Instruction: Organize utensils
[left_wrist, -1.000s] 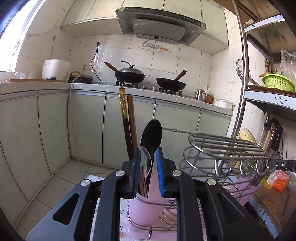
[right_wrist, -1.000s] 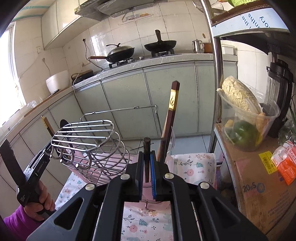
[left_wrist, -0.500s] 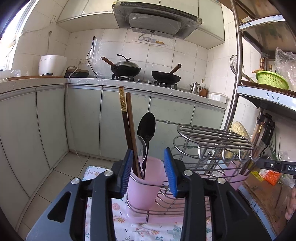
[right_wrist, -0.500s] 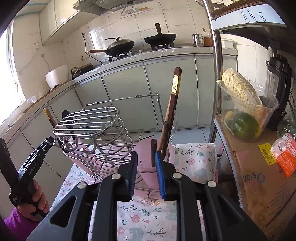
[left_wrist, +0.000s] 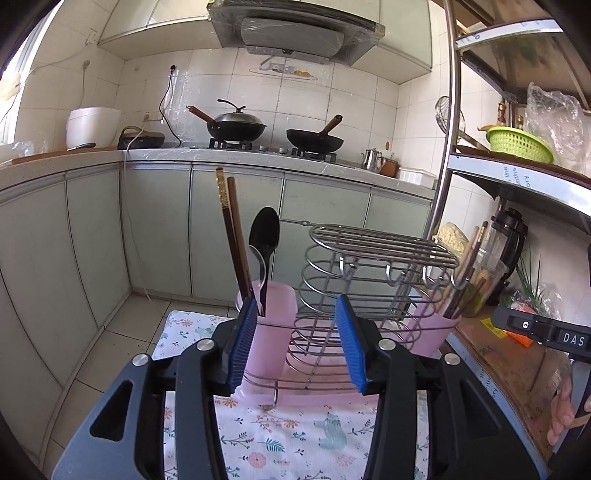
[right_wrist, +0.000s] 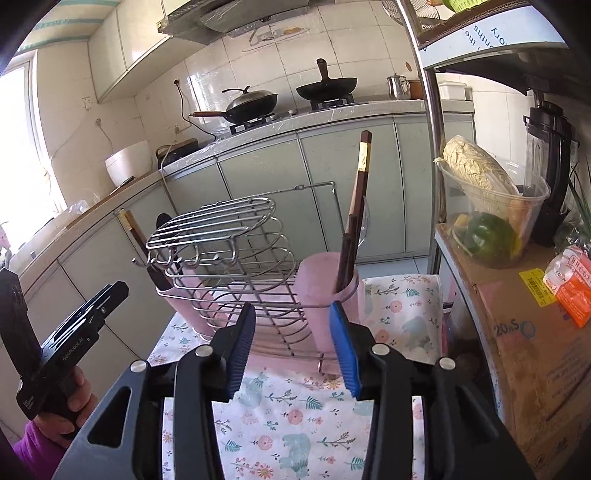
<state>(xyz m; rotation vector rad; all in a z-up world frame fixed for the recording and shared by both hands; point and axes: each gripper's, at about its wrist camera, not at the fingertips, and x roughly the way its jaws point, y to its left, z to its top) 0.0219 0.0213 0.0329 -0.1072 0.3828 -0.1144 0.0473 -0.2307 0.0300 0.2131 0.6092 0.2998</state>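
A wire utensil rack (left_wrist: 373, 280) stands on a floral cloth (left_wrist: 295, 439) with a pink cup at each end. The left pink cup (left_wrist: 271, 325) holds dark chopsticks (left_wrist: 231, 236), a black spoon (left_wrist: 264, 232) and a metal spoon. The right pink cup (right_wrist: 332, 291) holds chopsticks (right_wrist: 356, 206) and a clear-handled utensil. My left gripper (left_wrist: 297, 345) is open and empty, just in front of the left cup. My right gripper (right_wrist: 293, 347) is open and empty, in front of the rack and the right cup. The left gripper also shows in the right wrist view (right_wrist: 74, 332).
A cardboard box (right_wrist: 524, 332) stands to the right with a plastic tub of vegetables (right_wrist: 487, 221), an orange packet (right_wrist: 572, 284) and a blender (right_wrist: 550, 162). A metal shelf post (left_wrist: 447, 147) rises behind it. Kitchen cabinets and a stove with woks (left_wrist: 236, 125) lie beyond.
Both grippers opened, letting go of the utensils they held in the cups, and drew back from the rack. The utensils now stand free in the pink cups.
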